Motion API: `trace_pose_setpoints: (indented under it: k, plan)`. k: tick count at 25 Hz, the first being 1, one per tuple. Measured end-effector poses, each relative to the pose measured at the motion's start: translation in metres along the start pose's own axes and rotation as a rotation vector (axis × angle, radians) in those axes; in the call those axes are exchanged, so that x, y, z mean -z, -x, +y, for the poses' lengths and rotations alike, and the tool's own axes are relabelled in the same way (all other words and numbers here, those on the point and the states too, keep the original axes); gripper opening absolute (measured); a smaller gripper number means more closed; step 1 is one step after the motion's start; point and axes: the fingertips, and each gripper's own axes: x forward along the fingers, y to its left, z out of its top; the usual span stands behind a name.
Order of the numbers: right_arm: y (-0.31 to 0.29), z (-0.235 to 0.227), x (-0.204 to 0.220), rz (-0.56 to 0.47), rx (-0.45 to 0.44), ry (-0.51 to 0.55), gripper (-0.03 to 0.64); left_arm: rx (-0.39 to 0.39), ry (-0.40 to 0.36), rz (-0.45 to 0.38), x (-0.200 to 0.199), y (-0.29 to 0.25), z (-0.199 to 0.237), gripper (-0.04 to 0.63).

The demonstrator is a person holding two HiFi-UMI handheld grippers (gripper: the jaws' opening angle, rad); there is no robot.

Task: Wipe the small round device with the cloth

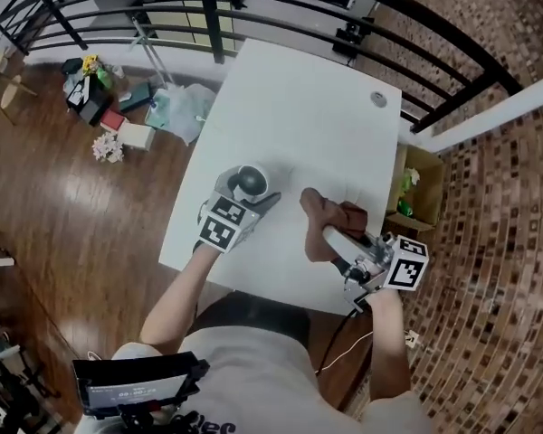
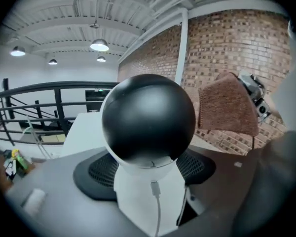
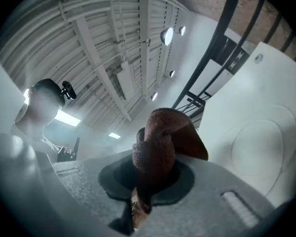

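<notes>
The small round device (image 1: 250, 182), a black ball on a white base with a thin white cable, sits between the jaws of my left gripper (image 1: 247, 193) over the near left part of the white table (image 1: 317, 107). In the left gripper view the jaws press on the device's white base (image 2: 145, 191). My right gripper (image 1: 333, 236) is shut on a bunched brown cloth (image 1: 328, 213), held a short way to the right of the device and apart from it. The cloth (image 3: 155, 142) sticks up from between the jaws in the right gripper view. From the left gripper's side the cloth (image 2: 226, 108) hangs at the right.
A round grommet (image 1: 378, 99) is set in the table's far right corner. A black railing (image 1: 253, 7) runs behind the table. A cardboard box (image 1: 418, 188) stands on the floor at the right, and scattered items (image 1: 118, 107) lie on the wood floor at the left.
</notes>
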Motion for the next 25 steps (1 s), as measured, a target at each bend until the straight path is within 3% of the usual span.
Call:
trace_pose_setpoints:
  k: [7,10,16,18,20,23,25]
  plan:
    - [0.01,-0.044,0.029,-0.033,0.122,-0.046,0.025,-0.115,0.034,0.168,0.061,-0.067,0.015,0.388]
    - [0.005,-0.055,0.031,-0.035,0.144,-0.043,0.025,-0.164,0.004,0.216,0.078,-0.081,0.016,0.39]
    - [-0.008,-0.069,0.019,0.03,0.168,0.016,0.025,-0.217,0.007,0.188,0.091,-0.09,0.02,0.398]
    - [-0.013,-0.073,0.009,0.084,0.163,0.055,0.025,-0.195,0.018,0.189,0.095,-0.089,0.019,0.426]
    - [-0.023,-0.079,-0.008,0.178,0.16,0.138,0.025,-0.16,0.046,0.174,0.098,-0.08,0.015,0.52]
    - [-0.055,-0.093,-0.036,0.403,0.133,0.324,0.025,-0.185,0.086,0.108,0.096,-0.048,0.015,0.523]
    - [-0.086,-0.104,-0.044,0.581,0.053,0.403,0.025,-0.216,0.088,0.068,0.087,-0.025,0.013,0.485]
